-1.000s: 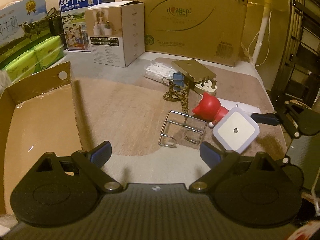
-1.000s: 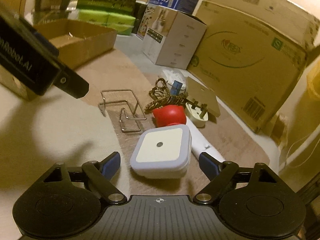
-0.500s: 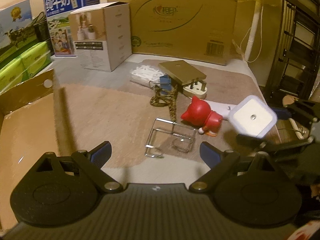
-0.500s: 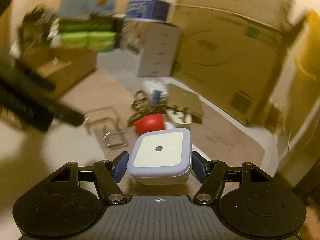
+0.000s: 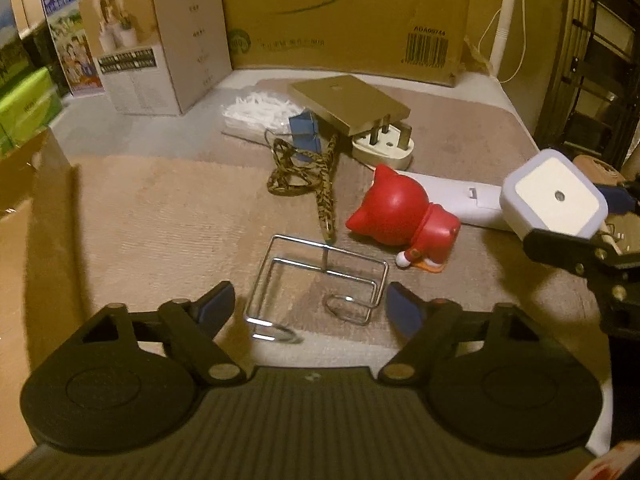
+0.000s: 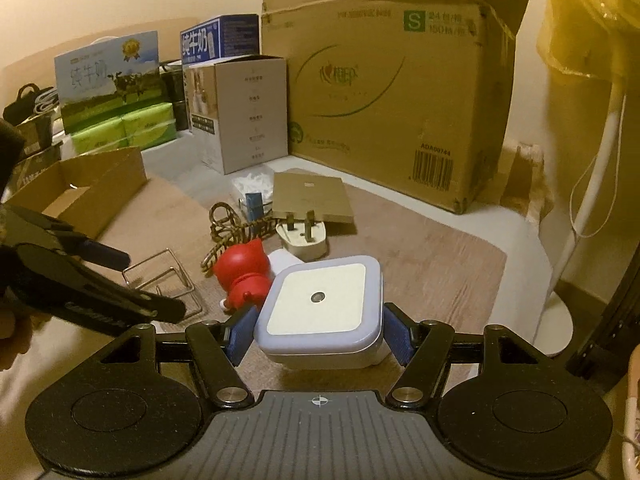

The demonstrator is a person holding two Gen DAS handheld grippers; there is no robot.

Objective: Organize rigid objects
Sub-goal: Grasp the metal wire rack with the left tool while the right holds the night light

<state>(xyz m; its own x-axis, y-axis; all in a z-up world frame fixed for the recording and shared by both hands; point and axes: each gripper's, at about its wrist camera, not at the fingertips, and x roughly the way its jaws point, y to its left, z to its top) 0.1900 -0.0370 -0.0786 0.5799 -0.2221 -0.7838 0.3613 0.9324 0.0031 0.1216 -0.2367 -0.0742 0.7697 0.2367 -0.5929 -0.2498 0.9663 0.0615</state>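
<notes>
My right gripper (image 6: 320,330) is shut on a white square night light (image 6: 320,304) and holds it above the mat; it also shows in the left wrist view (image 5: 554,196). My left gripper (image 5: 310,308) is open, low over a wire rack (image 5: 320,284) on the mat. A red cat figure (image 5: 404,216) lies just beyond the rack, with a patterned lanyard (image 5: 316,176), a blue binder clip (image 5: 306,130), a white plug (image 5: 384,146) and a flat tan box (image 5: 348,104) behind it. The rack (image 6: 164,278) and red figure (image 6: 242,268) show in the right wrist view.
An open cardboard tray (image 6: 84,192) lies at the left. A big cardboard carton (image 6: 384,92), a grey product box (image 6: 240,112), milk cartons (image 6: 108,76) and green tissue packs (image 6: 124,130) stand along the back. A white flat device (image 5: 460,196) lies behind the red figure.
My right gripper closed on the night light and lifted it off the mat. My left gripper moved forward and down toward the wire rack.
</notes>
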